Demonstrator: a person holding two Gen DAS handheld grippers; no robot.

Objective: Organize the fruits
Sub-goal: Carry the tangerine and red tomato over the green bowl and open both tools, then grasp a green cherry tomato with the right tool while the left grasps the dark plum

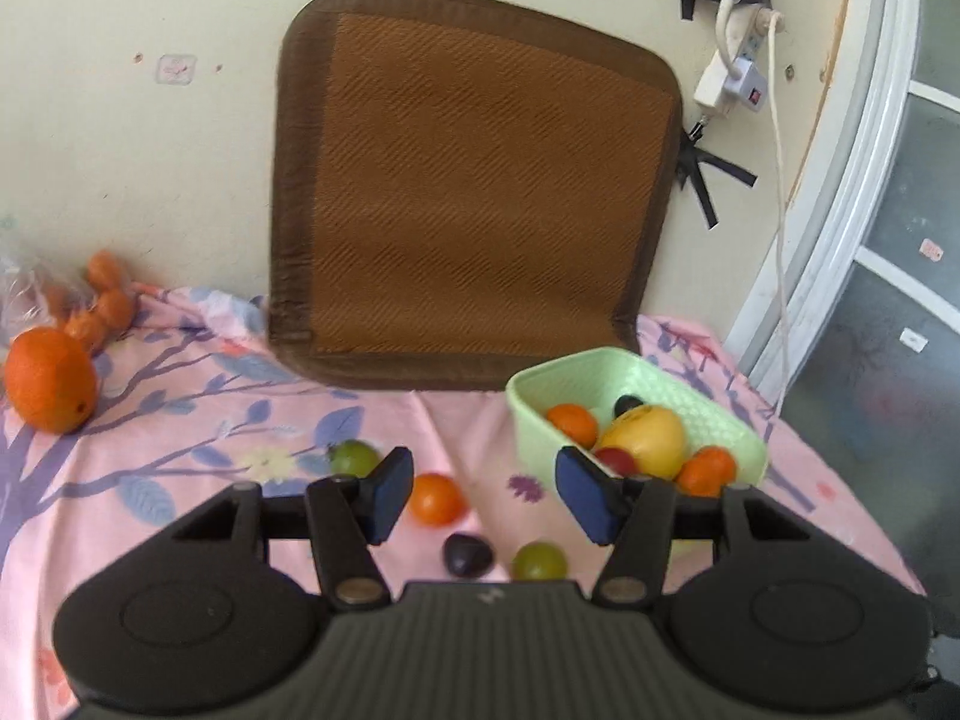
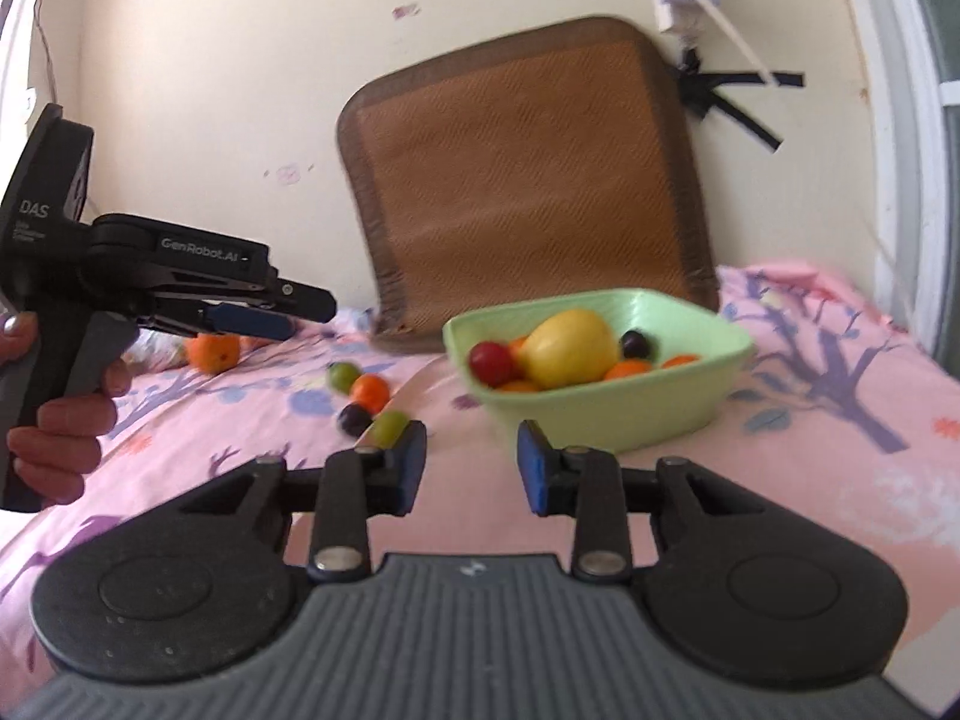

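A light green basket (image 1: pixel 636 372) (image 2: pixel 600 420) sits on the pink sheet and holds a yellow fruit (image 1: pixel 645 441) (image 2: pixel 570 348), small oranges, a red plum and a dark plum. Loose on the sheet lie a small orange (image 1: pixel 436 499) (image 2: pixel 370 392), two green fruits (image 1: pixel 354 457) (image 1: pixel 539 561) and a dark plum (image 1: pixel 467 554) (image 2: pixel 354 419). A big orange (image 1: pixel 51 378) (image 2: pixel 212 351) rests far left. My left gripper (image 1: pixel 489 495) (image 2: pixel 282 321) hovers open above the loose fruits, holding nothing. My right gripper (image 2: pixel 472 474) is open and empty, low in front of the basket.
A brown cushion (image 1: pixel 474 180) leans on the wall behind the bed. Several tangerines (image 1: pixel 102 300) lie by a plastic bag at the far left. A power strip with cable (image 1: pixel 732 72) hangs on the wall at right, beside a window frame (image 1: pixel 852 192). A hand (image 2: pixel 60 426) holds the left gripper.
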